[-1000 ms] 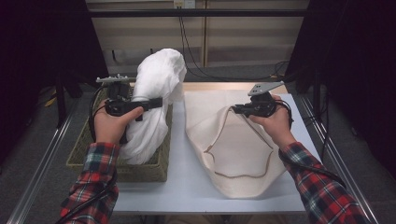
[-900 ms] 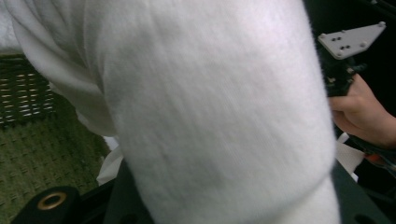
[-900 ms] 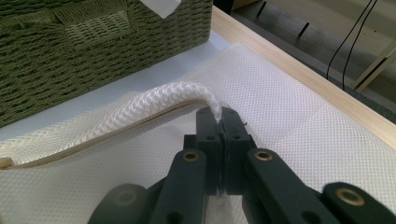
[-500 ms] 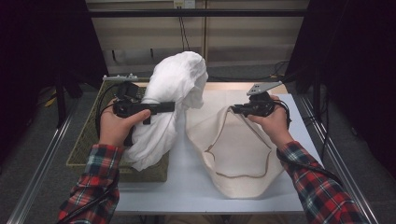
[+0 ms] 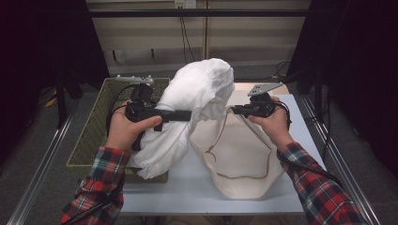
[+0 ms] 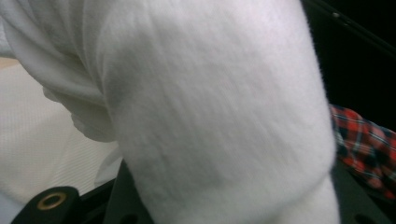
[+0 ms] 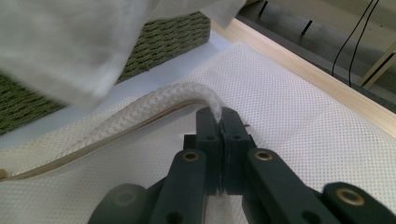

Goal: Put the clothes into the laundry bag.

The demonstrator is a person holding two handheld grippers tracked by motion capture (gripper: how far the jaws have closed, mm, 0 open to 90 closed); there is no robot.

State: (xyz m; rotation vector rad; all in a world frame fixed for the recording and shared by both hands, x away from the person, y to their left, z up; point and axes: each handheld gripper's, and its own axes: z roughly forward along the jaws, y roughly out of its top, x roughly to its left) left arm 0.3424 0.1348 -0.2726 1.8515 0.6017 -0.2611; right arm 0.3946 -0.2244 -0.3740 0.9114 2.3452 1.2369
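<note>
High view: the left gripper (image 5: pixel 185 115), clamped on the bulky white terry-cloth towel (image 5: pixel 197 101), has carried it from over the green woven basket (image 5: pixel 94 136) toward the cream mesh laundry bag (image 5: pixel 239 159) on the pale table (image 5: pixel 187 187); bagging looks imminent.

Left gripper view: towel (image 6: pixel 210 107) close against the lens.

Right gripper view: the right gripper (image 7: pixel 220 122) pinches the bag's rim (image 7: pixel 154 105), lifting the mouth. Dark curtains surround.

The rim of a white mesh bag (image 7: pixel 154 105) is pinched between the closed black jaws of the right gripper (image 7: pixel 219 122) and lifted off the table (image 7: pixel 154 77). A white cloth (image 7: pixel 70 42) is seen hanging above a green woven basket (image 7: pixel 163 35).
</note>
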